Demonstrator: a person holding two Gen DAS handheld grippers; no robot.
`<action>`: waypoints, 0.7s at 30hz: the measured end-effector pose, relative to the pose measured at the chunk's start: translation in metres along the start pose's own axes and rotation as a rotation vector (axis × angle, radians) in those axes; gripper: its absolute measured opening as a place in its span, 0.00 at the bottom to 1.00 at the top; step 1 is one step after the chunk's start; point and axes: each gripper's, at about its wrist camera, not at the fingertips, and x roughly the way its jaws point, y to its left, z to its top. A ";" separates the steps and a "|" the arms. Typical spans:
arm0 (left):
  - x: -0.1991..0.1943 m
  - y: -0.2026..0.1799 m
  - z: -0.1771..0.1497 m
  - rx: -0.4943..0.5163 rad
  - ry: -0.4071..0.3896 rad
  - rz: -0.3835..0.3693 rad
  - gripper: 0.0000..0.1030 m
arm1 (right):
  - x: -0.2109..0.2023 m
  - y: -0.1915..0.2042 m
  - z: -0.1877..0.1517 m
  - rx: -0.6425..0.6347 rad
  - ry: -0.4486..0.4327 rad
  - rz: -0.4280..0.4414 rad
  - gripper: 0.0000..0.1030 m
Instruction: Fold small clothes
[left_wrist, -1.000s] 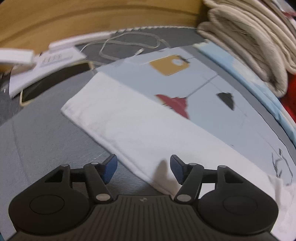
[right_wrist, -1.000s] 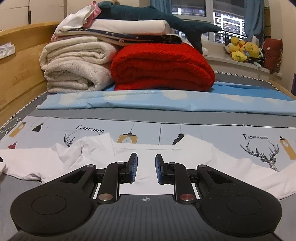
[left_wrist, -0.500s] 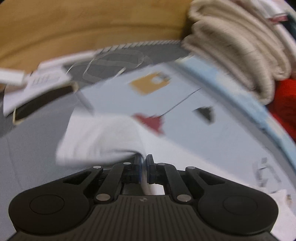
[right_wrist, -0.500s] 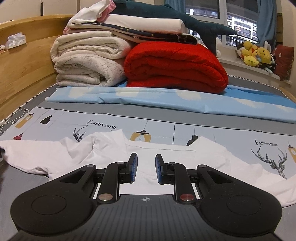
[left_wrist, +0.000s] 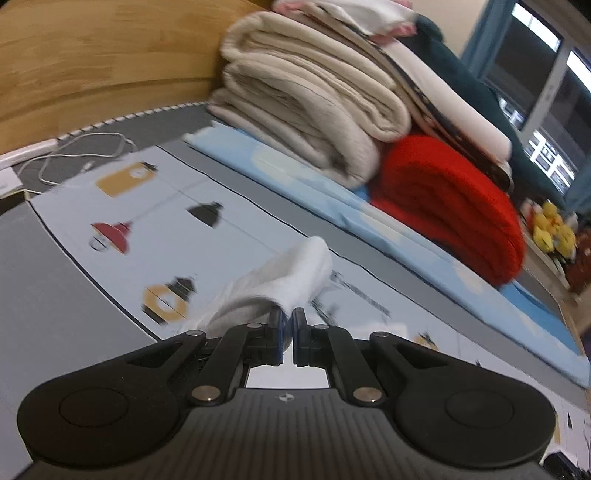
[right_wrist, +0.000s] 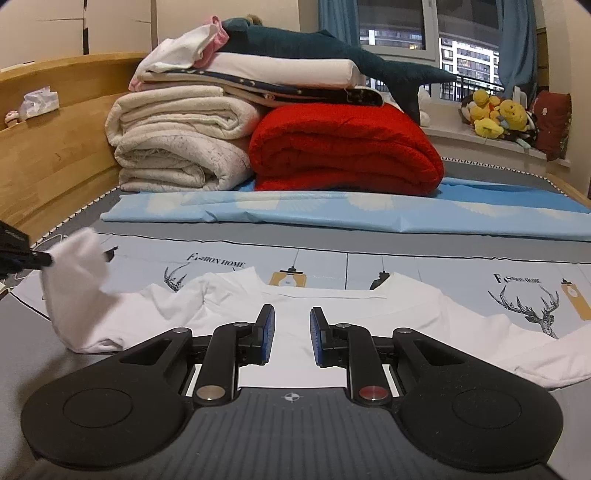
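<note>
Now, largest first.
Bed (right_wrist: 369, 243): grey, with a printed sheet of lamps and deer across the near part and a pale blue sheet (right_wrist: 332, 212) behind it.
Blankets: a cream folded stack (right_wrist: 177, 147) and a red one (right_wrist: 343, 151) side by side at the far end, on the blue sheet.
White long-sleeved top (right_wrist: 295, 317): spread flat on the printed sheet, neckline away from the right wrist camera, one sleeve trailing off to the right.
Sleeve (right_wrist: 74, 280): the other one, lifted clear of the bed at the left, cuff end up!
Left gripper (left_wrist: 288, 332): clamped tight on that raised sleeve (left_wrist: 288, 277), cloth bunching past the pads.
Right gripper (right_wrist: 291, 336): jaws partly apart over the chest of the top, nothing pinched between them.
</note>
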 end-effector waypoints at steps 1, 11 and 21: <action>-0.001 -0.007 -0.004 0.008 0.008 -0.006 0.04 | -0.003 0.002 -0.001 -0.005 -0.007 0.003 0.20; 0.004 -0.035 -0.030 0.078 0.040 -0.026 0.04 | -0.013 -0.001 -0.025 -0.056 0.010 -0.021 0.18; 0.033 -0.059 -0.031 0.097 0.048 -0.053 0.04 | 0.029 -0.028 -0.033 0.054 0.108 -0.043 0.18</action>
